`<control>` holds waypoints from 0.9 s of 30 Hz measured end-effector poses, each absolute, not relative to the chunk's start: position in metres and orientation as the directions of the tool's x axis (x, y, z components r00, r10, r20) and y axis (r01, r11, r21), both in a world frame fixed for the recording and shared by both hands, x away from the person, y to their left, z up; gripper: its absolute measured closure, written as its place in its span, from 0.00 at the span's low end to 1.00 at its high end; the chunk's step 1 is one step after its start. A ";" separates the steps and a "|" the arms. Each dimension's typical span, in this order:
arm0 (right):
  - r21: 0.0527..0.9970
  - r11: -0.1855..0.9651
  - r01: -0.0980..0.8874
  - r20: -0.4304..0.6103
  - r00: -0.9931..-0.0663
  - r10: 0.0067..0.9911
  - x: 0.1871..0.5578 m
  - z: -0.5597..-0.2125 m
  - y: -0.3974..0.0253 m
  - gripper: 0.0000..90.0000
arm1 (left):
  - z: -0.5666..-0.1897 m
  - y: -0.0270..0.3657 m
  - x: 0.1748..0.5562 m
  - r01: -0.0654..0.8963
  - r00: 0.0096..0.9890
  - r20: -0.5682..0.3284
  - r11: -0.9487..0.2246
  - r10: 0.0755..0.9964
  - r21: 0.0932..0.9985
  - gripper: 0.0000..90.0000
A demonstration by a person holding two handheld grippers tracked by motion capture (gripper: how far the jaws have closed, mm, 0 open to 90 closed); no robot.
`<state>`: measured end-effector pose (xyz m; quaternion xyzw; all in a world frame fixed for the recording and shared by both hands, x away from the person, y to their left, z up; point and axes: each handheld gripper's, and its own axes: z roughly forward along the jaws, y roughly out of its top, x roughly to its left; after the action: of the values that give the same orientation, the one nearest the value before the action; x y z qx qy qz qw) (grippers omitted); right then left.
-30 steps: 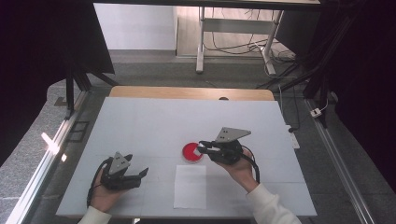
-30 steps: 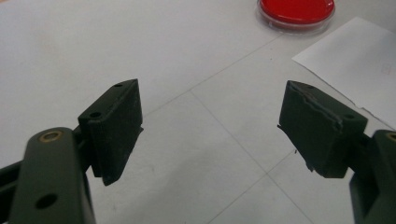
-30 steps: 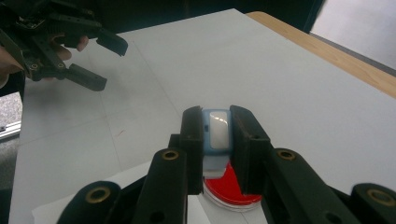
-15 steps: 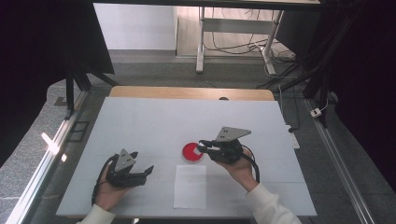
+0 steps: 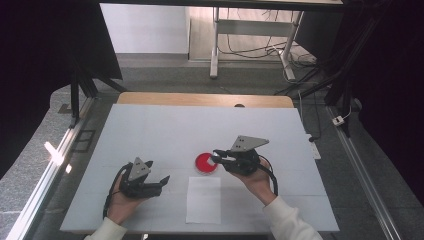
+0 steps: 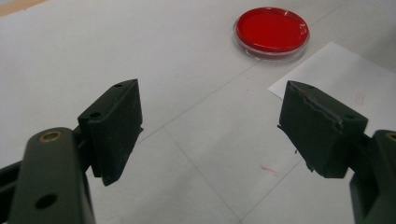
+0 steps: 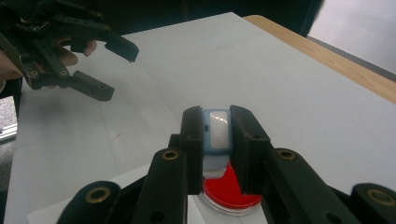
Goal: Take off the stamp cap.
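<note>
Right gripper (image 7: 218,140) pinches a pale blue block (image 7: 218,129) above red dish (image 5: 206,163). Left gripper (image 5: 159,183) spread wide, nearby. White paper (image 5: 204,200) just beside dish.

Red dish (image 5: 206,163), white paper (image 5: 203,199).

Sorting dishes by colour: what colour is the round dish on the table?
Red, with a clear rim: the round dish shows best in the left gripper view.

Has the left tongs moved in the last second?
Yes. In the high view the left tongs has shifted right, toward the white paper sheet, and slightly nearer the table's front edge.
</note>
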<state>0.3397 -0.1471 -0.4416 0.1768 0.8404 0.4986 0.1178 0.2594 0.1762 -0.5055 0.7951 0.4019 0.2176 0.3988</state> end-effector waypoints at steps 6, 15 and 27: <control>0.880 0.439 0.181 -0.021 -0.909 0.417 0.340 -0.441 -0.148 0.84 | -0.503 0.166 0.264 0.457 0.597 0.026 -0.367 0.802 0.810 0.24; 0.882 0.433 0.186 -0.010 -0.911 0.413 0.341 -0.441 -0.148 0.84 | -0.501 0.152 0.269 0.444 0.621 0.034 -0.388 0.783 0.808 0.24; 0.885 0.428 0.185 -0.013 -0.908 0.418 0.342 -0.441 -0.148 0.84 | -0.500 0.141 0.273 0.437 0.637 0.035 -0.397 0.770 0.807 0.24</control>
<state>0.3416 -0.1483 -0.4406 0.1800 0.8370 0.5036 0.1159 0.2726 0.1412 -0.5003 0.8098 0.3727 0.2069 0.4031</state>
